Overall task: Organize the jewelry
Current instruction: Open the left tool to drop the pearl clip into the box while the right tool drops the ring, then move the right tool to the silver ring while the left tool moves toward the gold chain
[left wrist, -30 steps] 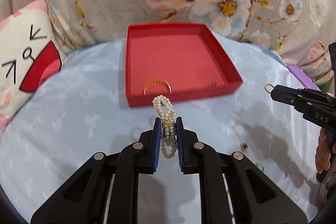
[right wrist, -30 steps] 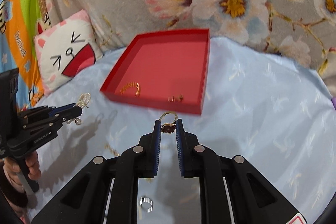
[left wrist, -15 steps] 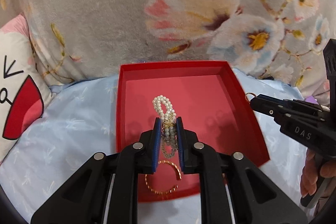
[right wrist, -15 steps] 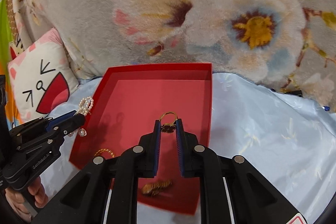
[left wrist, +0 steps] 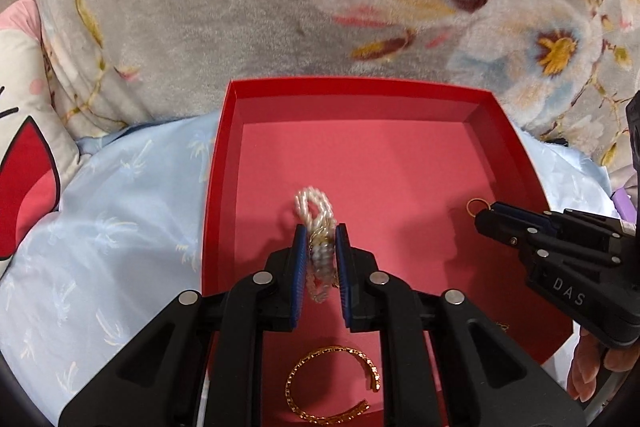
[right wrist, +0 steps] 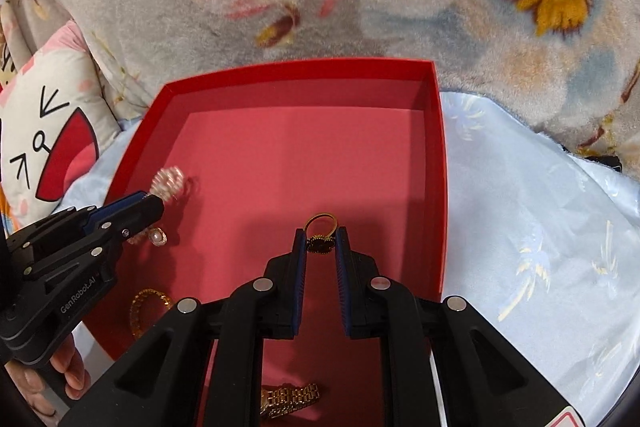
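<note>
Left wrist view: the left gripper pinches a looped white pearl bracelet above the shallow red cardboard tray, while the right gripper clamps a thin gold ring there too.

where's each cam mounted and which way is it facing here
Left wrist: sits on the left gripper, looking forward along its fingers over the red tray toward the floral blanket; it clamps the pearl bracelet; right gripper and fingers of the person's hand at right.
Right wrist: sits on the right gripper, facing the same tray and blanket; it clamps the gold ring; left gripper and hand at left.
Shared: tray, bracelet, ring, gold bangle, cat pillow, blue cloth.
</note>
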Demonstrator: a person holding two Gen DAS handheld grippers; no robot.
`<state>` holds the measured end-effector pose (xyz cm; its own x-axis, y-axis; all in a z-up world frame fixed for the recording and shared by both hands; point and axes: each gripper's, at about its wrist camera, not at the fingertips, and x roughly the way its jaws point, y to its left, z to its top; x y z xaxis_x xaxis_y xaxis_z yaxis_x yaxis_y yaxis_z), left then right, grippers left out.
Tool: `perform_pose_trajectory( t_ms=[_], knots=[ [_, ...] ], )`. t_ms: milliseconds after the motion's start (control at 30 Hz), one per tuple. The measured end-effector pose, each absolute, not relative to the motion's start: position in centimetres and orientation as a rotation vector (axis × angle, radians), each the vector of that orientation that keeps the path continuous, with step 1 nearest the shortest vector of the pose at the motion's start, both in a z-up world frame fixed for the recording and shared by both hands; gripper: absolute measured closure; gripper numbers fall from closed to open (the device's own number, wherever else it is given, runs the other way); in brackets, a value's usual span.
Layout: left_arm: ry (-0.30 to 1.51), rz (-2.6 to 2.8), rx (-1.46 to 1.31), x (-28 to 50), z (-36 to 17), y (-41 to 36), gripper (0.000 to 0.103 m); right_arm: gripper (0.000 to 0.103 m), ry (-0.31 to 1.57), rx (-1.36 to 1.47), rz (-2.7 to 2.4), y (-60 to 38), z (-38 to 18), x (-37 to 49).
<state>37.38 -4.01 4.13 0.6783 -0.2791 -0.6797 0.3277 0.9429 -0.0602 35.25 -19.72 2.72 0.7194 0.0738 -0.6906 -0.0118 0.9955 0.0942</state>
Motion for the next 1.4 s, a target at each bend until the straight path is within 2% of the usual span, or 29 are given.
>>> perform_pose_trajectory(
  t_ms=[500, 567, 733, 1033, 1300, 1400],
  knots=[
    [0.708, -0.316, 0.041, 34.6, 6.3, -2.2, 0.087, 0.088, 0.69, 0.061, 0.084, -20.3, 5.2, 29.9],
    [0.702, -0.31, 0.041, 33.0, 6.7, -1.4, 0.079, 0.088, 0.678, 0.052, 0.095, -20.5, 5.5, 28.1],
    [0.685, -0.288, 0.049, 28.6, 7.2, 0.7, 0.068, 0.086, 0.651, 0.041, 0.13, -21.0, 5.6, 22.5],
    [0.762, -0.312, 0.053, 20.1, 4.6, 2.4, 0.067, 0.085, 0.714, 0.04, 0.201, -19.9, 2.2, 12.9],
    [0.794, -0.327, 0.062, 15.3, 2.1, 2.1, 0.067, 0.085, 0.782, 0.028, 0.232, -18.3, -1.5, 7.7],
    [0.797, -0.324, 0.083, 13.9, 1.1, 1.7, 0.059, 0.084, 0.809, 0.03, 0.235, -17.8, -2.7, 6.8]
  ],
)
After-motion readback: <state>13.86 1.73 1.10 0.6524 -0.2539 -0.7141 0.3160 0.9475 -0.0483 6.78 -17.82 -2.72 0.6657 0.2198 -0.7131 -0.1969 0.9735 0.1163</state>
